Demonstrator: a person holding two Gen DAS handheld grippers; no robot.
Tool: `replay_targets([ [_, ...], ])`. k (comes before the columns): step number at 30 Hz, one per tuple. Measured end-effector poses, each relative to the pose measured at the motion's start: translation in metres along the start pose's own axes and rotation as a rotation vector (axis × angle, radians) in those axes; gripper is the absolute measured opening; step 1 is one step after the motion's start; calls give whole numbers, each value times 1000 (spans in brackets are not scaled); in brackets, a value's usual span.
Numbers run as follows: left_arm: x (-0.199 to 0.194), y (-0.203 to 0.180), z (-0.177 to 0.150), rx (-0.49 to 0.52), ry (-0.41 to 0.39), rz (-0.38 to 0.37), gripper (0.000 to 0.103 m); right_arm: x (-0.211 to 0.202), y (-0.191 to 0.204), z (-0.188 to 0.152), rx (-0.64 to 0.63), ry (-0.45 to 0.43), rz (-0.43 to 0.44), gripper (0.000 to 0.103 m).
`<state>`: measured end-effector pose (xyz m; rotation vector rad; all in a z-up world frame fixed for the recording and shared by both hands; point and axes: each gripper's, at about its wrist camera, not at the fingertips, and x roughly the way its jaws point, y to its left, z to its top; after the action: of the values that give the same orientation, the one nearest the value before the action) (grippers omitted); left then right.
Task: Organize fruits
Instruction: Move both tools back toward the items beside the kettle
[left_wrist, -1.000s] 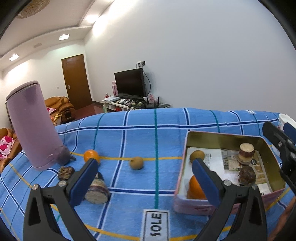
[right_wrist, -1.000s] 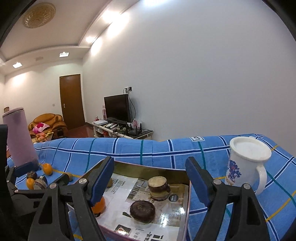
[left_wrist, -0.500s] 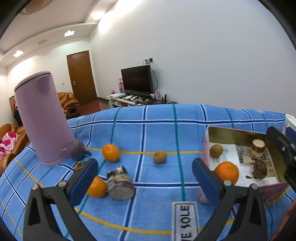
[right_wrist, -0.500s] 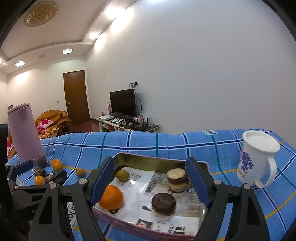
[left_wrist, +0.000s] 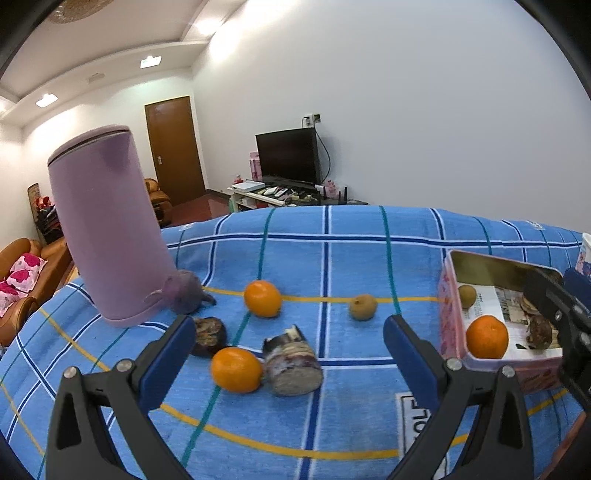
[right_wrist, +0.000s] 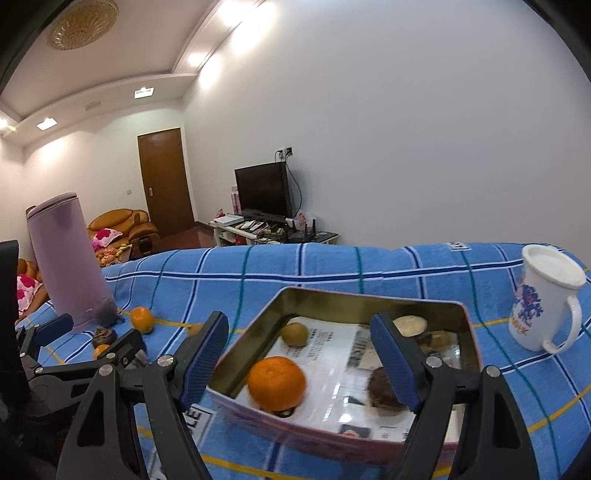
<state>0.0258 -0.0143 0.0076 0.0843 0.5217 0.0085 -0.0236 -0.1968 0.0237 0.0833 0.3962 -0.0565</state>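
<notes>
We note the left gripper (left_wrist: 288, 350) above the blue plaid cloth (left_wrist: 332, 258), its blue-padded jaws spread wide with nothing clamped. Between and just beyond its fingers lie the loose items: a near orange (left_wrist: 236, 369) touching a short cut log-like piece (left_wrist: 291, 365) that lies on its side, a far orange (left_wrist: 263, 298) on the yellow stripe, and a small brown round fruit (left_wrist: 363, 306) further right on the same stripe. A dark wrinkled fruit (left_wrist: 209, 335) sits just behind the left finger. A tall lilac cylinder (left_wrist: 107, 229) stands upright at the left, with a purplish bulb (left_wrist: 184, 291) touching its base.

We note the right gripper (right_wrist: 299, 358) released as well, jaws wide apart and grasping nothing, held over the near edge of the open tin box (right_wrist: 369, 299). The box is lined with printed paper. Inside it: an orange (right_wrist: 276, 382) at the near left, a brown round fruit (right_wrist: 294, 333) behind it, a dark round fruit (right_wrist: 384, 387) partly hidden by the right finger, and a pale-topped cut piece (right_wrist: 410, 325) at the back. We cannot tell what the last two are exactly; both are blurred.

A white mug (right_wrist: 543, 302) with blue print stands upright on the cloth to the right of the box, apart from it.
</notes>
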Motion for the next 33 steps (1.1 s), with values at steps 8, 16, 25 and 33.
replay_targets([
  [8,4,20,-1,-21,11,10,103,5,29,-2,-19,15,38,80],
  [16,11,42,-2,-51,31,20,103,11,52,-2,-23,34,71,80],
  [25,19,65,-3,-88,56,31,103,19,76,-4,-27,58,115,80],
  [33,29,93,-4,-121,89,50,103,28,97,-6,-54,95,148,80],
])
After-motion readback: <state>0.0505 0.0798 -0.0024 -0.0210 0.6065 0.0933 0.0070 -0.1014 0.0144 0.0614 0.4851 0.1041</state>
